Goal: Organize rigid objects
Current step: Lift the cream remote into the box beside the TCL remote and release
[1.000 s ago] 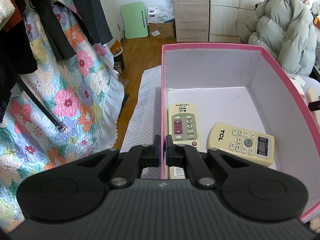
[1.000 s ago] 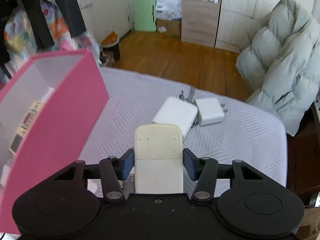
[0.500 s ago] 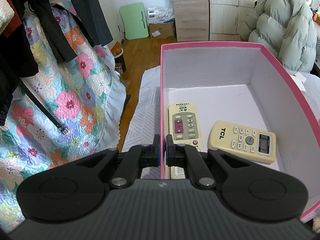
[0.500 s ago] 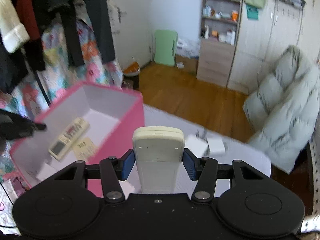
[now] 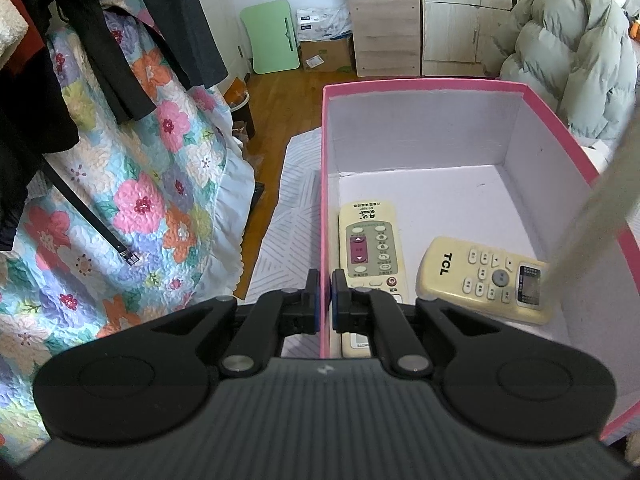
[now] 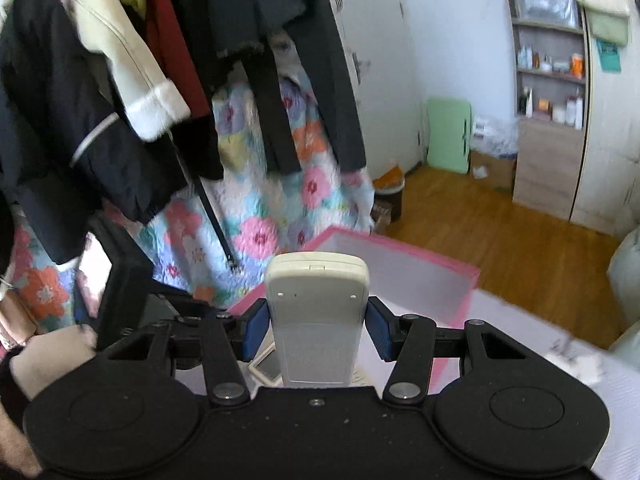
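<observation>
My left gripper [image 5: 325, 300] is shut on the left wall of the pink box [image 5: 420, 86], pinching its rim. Inside the box lie two yellowed remotes: a narrow remote [image 5: 370, 246] along the left wall and a TCL remote [image 5: 486, 278] to its right. My right gripper [image 6: 316, 324] is shut on a white remote [image 6: 318, 312], back side up, held above the pink box [image 6: 424, 268]. That remote shows as a blurred pale bar [image 5: 596, 208] over the box's right side in the left wrist view.
A floral quilt [image 5: 132, 200] and dark hanging clothes [image 6: 132, 92] are to the left. A white patterned cloth [image 5: 288, 220] covers the surface under the box. A grey puffer jacket [image 5: 568, 52] lies behind. The left gripper's body [image 6: 120, 292] shows in the right wrist view.
My right gripper lifted the white remote from the table, swung left and now holds it over the pink box. The left gripper stayed clamped on the box wall.
</observation>
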A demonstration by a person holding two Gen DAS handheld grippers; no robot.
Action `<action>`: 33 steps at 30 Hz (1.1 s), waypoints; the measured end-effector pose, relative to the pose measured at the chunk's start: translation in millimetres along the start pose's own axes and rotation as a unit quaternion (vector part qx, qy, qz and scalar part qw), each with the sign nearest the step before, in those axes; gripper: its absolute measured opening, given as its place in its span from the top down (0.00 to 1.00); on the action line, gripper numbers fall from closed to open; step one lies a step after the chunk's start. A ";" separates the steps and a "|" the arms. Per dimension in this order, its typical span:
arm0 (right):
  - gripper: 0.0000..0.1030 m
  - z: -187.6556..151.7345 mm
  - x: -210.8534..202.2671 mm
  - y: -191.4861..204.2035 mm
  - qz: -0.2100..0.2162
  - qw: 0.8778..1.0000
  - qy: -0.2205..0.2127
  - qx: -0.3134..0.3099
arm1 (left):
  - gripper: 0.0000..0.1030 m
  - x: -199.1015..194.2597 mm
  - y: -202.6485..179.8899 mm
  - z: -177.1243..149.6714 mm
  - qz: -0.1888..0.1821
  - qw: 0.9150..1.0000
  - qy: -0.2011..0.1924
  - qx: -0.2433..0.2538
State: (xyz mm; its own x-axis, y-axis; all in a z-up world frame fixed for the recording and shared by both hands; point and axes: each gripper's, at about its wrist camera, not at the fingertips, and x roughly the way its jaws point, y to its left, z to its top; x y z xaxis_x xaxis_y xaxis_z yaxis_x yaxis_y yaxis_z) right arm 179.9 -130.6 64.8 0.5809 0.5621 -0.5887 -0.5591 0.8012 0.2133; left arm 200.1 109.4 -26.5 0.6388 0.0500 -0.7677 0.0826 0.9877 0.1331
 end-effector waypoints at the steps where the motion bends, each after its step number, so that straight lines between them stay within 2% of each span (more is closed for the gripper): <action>1: 0.44 -3.4 13.4 -0.6 0.001 1.000 0.004 0.009 | 0.96 0.3 0.4 0.0 0.000 1.000 0.000 0.000; 7: 0.44 -32.7 59.7 -7.2 0.030 0.998 -0.020 0.060 | 0.96 0.1 0.6 -1.1 -0.003 1.000 -0.001 0.000; 10: 0.44 -49.0 58.9 2.1 0.021 0.999 -0.019 0.015 | 0.97 -0.4 0.5 -1.3 -0.007 1.000 -0.002 0.002; 15: 0.44 -55.6 39.7 8.0 0.018 0.999 0.031 -0.005 | 0.97 -0.6 0.9 -2.2 -0.005 1.000 -0.006 -0.002; 19: 0.44 -64.1 38.4 10.9 0.032 0.996 0.084 -0.013 | 0.97 -0.1 5.3 -1.5 -0.010 1.000 -0.006 -0.007; 26: 0.44 -64.9 38.7 17.8 0.031 0.995 0.081 -0.044 | 0.97 -0.6 6.0 -1.1 -0.008 1.000 -0.006 -0.006; 33: 0.44 -53.9 41.2 11.7 0.012 0.999 0.043 -0.014 | 0.97 -3.2 6.3 -0.1 -0.008 1.000 -0.007 -0.009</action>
State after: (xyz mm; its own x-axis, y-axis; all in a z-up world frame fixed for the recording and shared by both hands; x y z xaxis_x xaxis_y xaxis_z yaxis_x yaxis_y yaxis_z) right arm 165.4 -109.2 1.1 0.5154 0.5603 -0.6484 -0.5891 0.7812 0.2067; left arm 198.6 115.5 -23.2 0.6485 0.0321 -0.7606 0.0791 0.9909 0.1092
